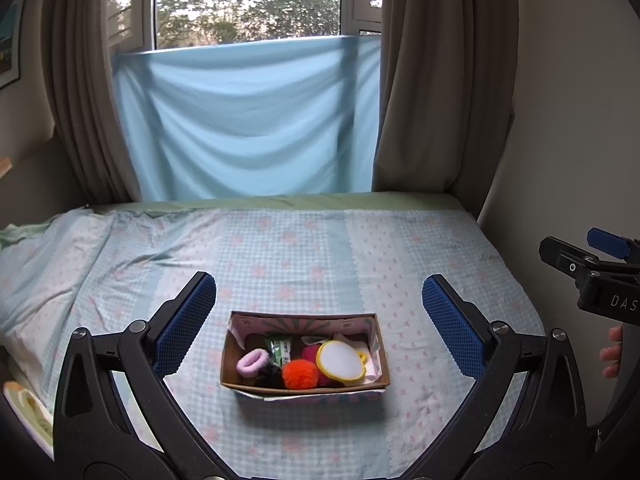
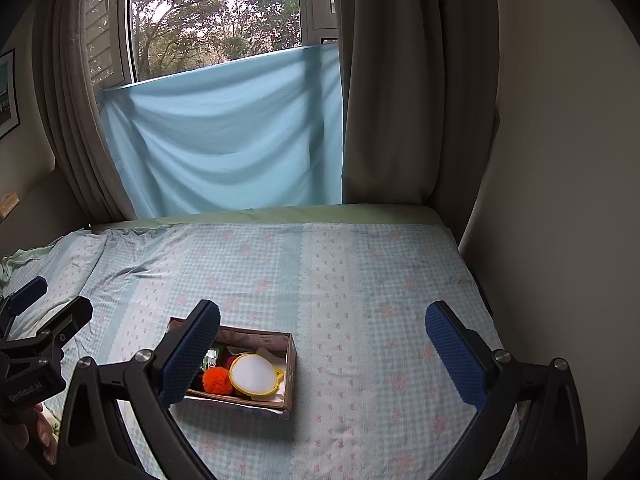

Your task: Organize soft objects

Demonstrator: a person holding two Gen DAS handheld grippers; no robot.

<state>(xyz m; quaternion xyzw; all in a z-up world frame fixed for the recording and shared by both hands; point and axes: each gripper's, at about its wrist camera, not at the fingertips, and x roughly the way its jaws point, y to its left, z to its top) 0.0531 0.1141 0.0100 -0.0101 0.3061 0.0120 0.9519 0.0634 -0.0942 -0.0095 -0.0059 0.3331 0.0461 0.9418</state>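
A small cardboard box [image 1: 234, 356] sits on the bed. It holds an orange pom-pom [image 1: 299, 374], a white round puff with a yellow rim [image 1: 340, 362], a pink scrunchie [image 1: 253, 362], a dark scrunchie [image 1: 267, 376] and a green packet [image 1: 282, 351]. My left gripper [image 1: 320, 324] is open and empty, hovering over the box. In the right wrist view the box [image 2: 291, 368], pom-pom [image 2: 217, 380] and puff [image 2: 252, 372] lie lower left. My right gripper [image 2: 322, 344] is open and empty, to the right of the box.
The bed has a pale blue checked sheet [image 1: 320, 248] with pink flowers. A light blue cloth [image 1: 248, 120] hangs over the window behind, between brown curtains [image 1: 436, 80]. A wall [image 2: 560, 160] borders the bed on the right. The right gripper shows at the left wrist view's right edge [image 1: 592, 268].
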